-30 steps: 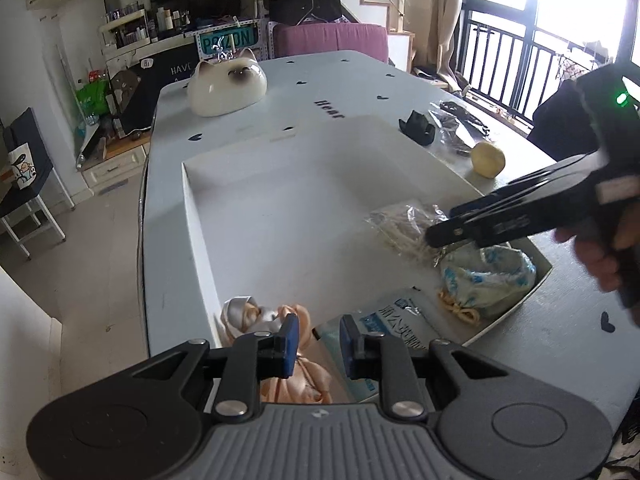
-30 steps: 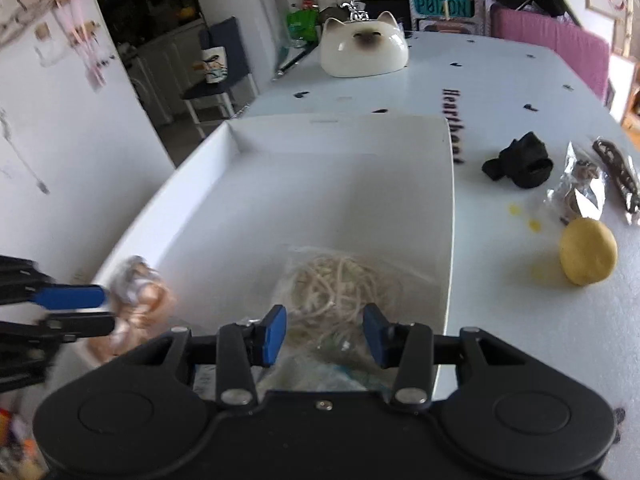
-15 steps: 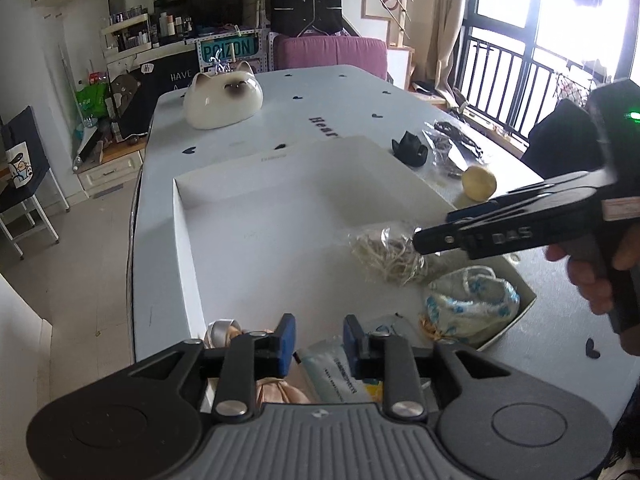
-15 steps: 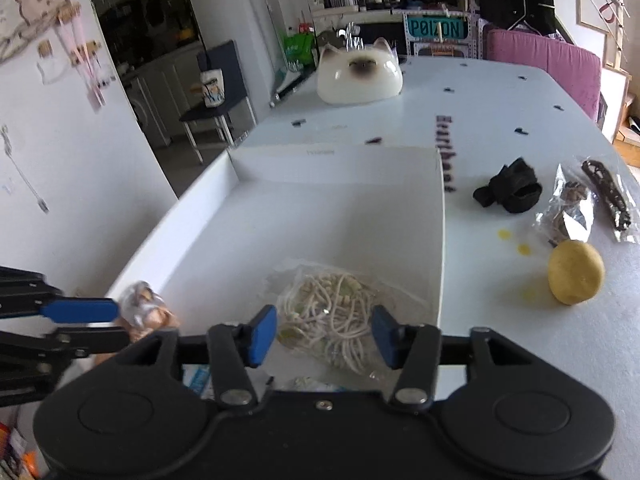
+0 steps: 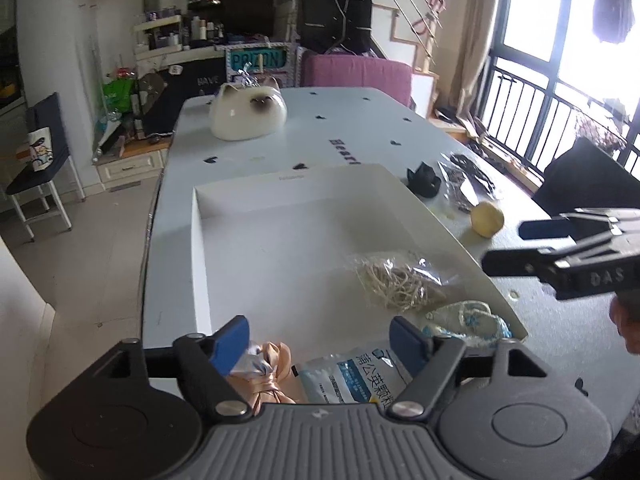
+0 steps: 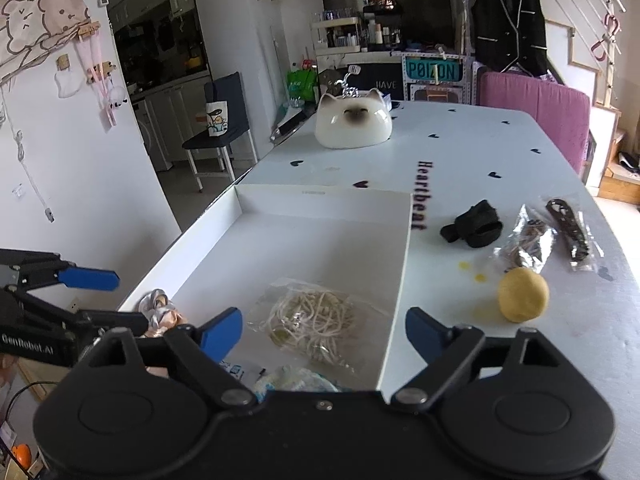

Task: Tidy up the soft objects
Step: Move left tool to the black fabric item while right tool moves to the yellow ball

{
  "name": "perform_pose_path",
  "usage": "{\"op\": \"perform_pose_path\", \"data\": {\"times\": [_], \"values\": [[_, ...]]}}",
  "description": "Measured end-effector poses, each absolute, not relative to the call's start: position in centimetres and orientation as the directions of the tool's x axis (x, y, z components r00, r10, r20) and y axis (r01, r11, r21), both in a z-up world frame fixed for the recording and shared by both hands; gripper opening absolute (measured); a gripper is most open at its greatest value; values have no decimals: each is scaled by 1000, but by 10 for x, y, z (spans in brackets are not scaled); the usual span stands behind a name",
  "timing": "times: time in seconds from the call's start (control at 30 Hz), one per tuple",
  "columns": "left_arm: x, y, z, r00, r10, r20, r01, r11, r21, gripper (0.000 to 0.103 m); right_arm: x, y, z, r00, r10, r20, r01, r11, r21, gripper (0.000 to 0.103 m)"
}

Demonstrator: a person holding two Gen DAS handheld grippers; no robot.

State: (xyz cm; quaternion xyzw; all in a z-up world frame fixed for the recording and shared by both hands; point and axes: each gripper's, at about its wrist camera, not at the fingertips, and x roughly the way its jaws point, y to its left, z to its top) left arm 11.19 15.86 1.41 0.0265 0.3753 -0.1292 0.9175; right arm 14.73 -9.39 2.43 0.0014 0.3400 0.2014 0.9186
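Looking along your left gripper (image 5: 320, 338), you find its blue-padded fingers spread wide and holding nothing, poised over the near end of the white tray (image 5: 200, 248). Tray contents, this view: bag of cream cords (image 5: 394, 282) right of middle; pale blue crocheted piece (image 5: 468, 322) at the near right corner; peach satin bundle (image 5: 266, 372) and printed blue-and-white packet (image 5: 352, 376) at the near edge. Your right gripper (image 5: 504, 246) hangs beyond the tray's right rim, fingers parted, empty.

From your right wrist: right gripper (image 6: 322, 334) fingers wide apart, nothing between them, above the cord bag (image 6: 316, 320). Left gripper (image 6: 120, 300) is open at the tray's left side, next to the satin bundle (image 6: 160, 308). Outside the tray, on the table (image 6: 472, 148): yellow ball (image 6: 522, 296), black cloth (image 6: 474, 224), two clear bags of dark items (image 6: 548, 232), cat-face dome (image 6: 352, 122) at the far end.
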Motion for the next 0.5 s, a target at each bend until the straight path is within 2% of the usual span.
{"op": "perform_pose_path", "data": {"times": [0.1, 0.27, 0.5], "values": [[108, 158, 19, 706, -201, -680, 232, 972, -46, 92, 140, -101, 27, 700, 366, -614, -365, 921, 134, 94], [101, 156, 25, 729, -193, -657, 202, 977, -63, 100, 128, -110, 33, 726, 348, -593, -352, 929, 115, 101], [90, 150, 31, 755, -180, -631, 171, 982, -76, 103, 116, -123, 37, 752, 347, -561, -346, 932, 113, 103]]}}
